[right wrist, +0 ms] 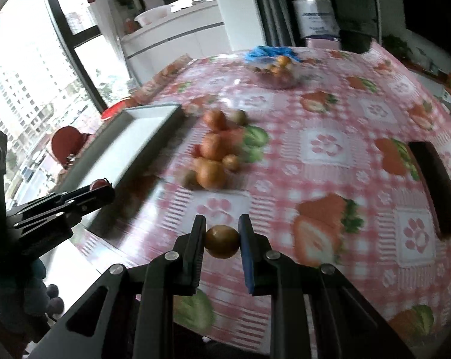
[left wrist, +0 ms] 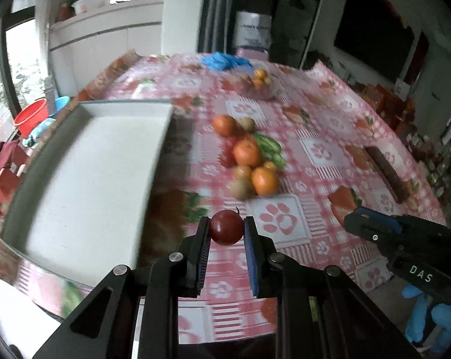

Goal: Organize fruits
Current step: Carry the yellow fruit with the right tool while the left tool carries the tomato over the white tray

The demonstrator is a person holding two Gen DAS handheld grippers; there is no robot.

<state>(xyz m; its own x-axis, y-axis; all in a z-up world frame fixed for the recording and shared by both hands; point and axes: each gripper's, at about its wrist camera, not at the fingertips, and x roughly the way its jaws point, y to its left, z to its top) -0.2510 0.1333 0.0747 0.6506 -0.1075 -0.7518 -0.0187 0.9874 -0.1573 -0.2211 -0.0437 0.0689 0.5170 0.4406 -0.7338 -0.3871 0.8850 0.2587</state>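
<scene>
My left gripper (left wrist: 227, 229) is shut on a small dark red fruit (left wrist: 227, 227) and holds it above the table, just right of an empty white tray (left wrist: 85, 167). My right gripper (right wrist: 222, 240) is shut on a small brown-yellow fruit (right wrist: 221, 241) above the table's near edge. The right gripper also shows in the left wrist view (left wrist: 355, 220), and the left gripper in the right wrist view (right wrist: 103, 193) by the tray (right wrist: 135, 137). A pile of oranges (left wrist: 264, 180) and small brown fruits (left wrist: 240, 188) lies on the pink tablecloth (left wrist: 330, 137), also in the right wrist view (right wrist: 212, 173).
A clear bowl of small oranges (left wrist: 260, 82) stands at the far side, by blue plastic (left wrist: 225, 61). A dark flat bar (left wrist: 388, 173) lies on the right, also in the right wrist view (right wrist: 437, 191). A red bucket (left wrist: 31, 116) sits beyond the table's left edge.
</scene>
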